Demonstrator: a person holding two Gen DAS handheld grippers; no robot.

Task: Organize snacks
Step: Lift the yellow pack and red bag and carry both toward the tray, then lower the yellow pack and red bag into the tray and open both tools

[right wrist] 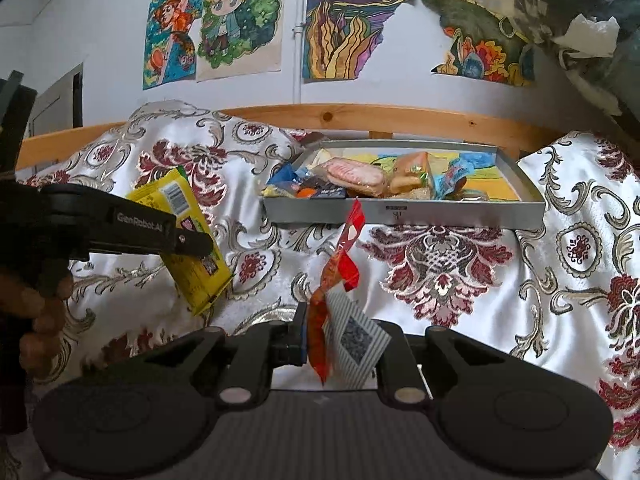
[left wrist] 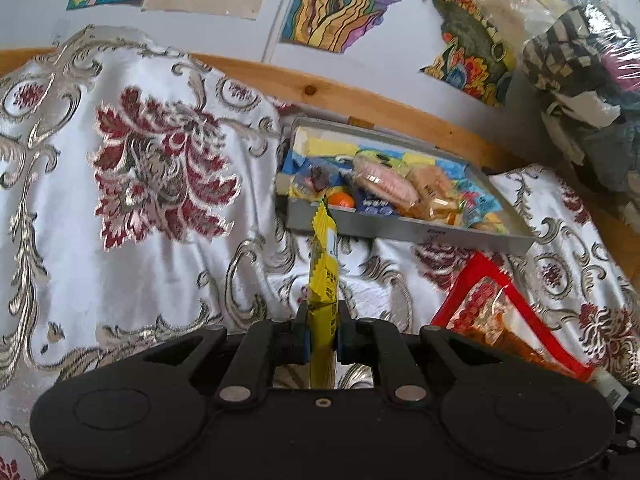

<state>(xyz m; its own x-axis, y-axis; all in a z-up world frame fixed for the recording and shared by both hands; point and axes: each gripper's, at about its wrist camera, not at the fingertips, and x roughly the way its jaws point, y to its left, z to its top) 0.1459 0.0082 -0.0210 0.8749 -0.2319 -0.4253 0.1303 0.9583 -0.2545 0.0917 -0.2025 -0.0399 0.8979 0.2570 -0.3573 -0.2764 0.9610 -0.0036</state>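
My left gripper [left wrist: 322, 326] is shut on a yellow snack packet [left wrist: 325, 264], held edge-on above the patterned cloth, short of the grey tray [left wrist: 360, 229]. The same yellow snack packet [right wrist: 188, 236] and left gripper [right wrist: 198, 242] show at the left of the right wrist view. My right gripper [right wrist: 320, 330] is shut on a red snack packet [right wrist: 340, 264] with a striped white label [right wrist: 354, 338]; the red snack packet [left wrist: 504, 320] also lies low at the right in the left wrist view. The grey tray [right wrist: 440, 214] holds several wrapped snacks, among them a pink-white bun pack [right wrist: 354, 174].
A white cloth with red and silver floral pattern [left wrist: 160, 168] covers the surface. A wooden rail [right wrist: 360, 118] runs behind the tray, with colourful drawings [right wrist: 344, 20] on the wall. Plastic-wrapped bundles [left wrist: 580, 76] pile up at the far right. A person's hand [right wrist: 44, 320] holds the left gripper.
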